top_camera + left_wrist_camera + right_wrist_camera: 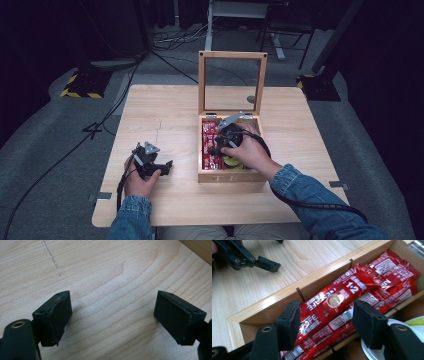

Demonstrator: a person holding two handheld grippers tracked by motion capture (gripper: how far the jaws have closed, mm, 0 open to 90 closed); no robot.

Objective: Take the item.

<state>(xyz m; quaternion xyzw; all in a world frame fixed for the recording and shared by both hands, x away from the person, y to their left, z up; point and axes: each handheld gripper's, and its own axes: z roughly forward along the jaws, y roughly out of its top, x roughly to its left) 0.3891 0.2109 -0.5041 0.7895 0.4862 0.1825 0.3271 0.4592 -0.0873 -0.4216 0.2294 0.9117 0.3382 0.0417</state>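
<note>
My left tool [167,167] rests level, jaws wide; my right tool [327,322] angles down, jaws parted.

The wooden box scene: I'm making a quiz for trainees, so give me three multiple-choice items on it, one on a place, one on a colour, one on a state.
1. Where do the coffee sachets lie?
A. on the bare table
B. in the wooden box's left compartment
C. on the lid

2. What colour are the sachets?
A. red
B. blue
C. yellow

3. How is the box's lid?
A. shut
B. taken off
C. standing open

B: the high view shows them inside the box at its left.
A: red wrappers under the right tool.
C: the framed lid stands upright behind the box.
</note>
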